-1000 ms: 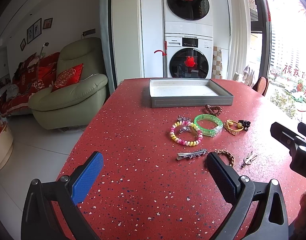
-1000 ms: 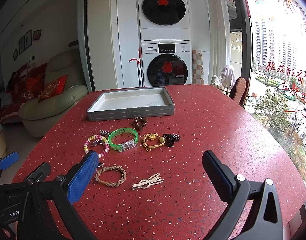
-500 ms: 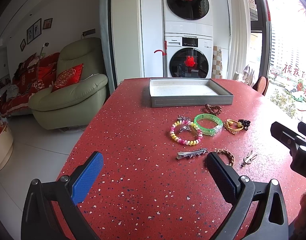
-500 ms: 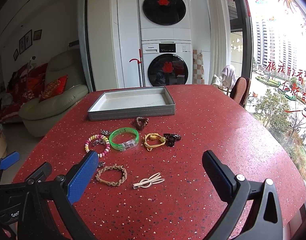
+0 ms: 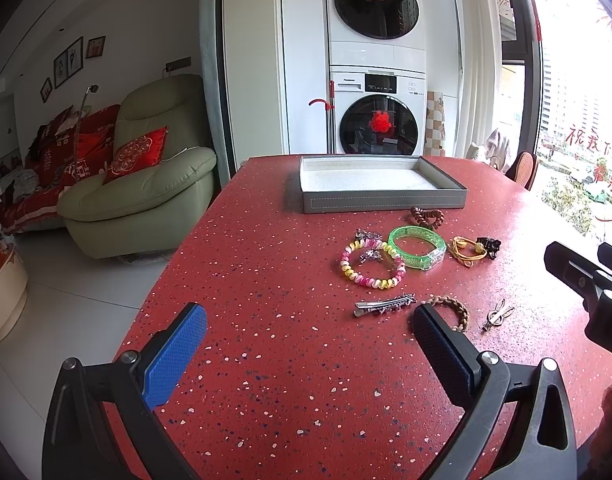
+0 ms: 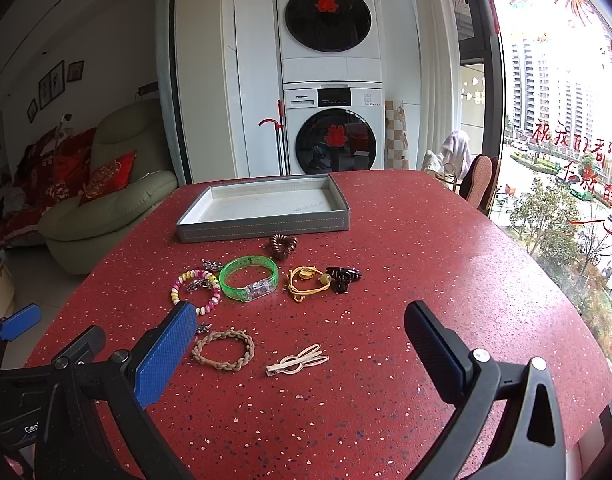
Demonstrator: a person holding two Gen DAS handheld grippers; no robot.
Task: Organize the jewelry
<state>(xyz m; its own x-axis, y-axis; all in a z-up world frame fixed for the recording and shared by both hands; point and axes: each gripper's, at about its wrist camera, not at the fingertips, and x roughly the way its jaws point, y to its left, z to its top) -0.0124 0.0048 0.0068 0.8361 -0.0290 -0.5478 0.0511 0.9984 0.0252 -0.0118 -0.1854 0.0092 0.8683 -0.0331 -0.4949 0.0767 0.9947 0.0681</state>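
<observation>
Both claws (image 5: 306, 344) (image 6: 298, 344) spread, empty; bare table (image 6: 446, 280) right of jewelry.

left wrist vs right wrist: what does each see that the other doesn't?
Only the left wrist view: the silver clip in full; the right view shows just its tip beside a blue pad.

Only the right wrist view: the braided bracelet whole; the left view's finger covers part of it.

Both: grey tray, green bangle, beaded bracelet, both grippers open, nothing held.
</observation>
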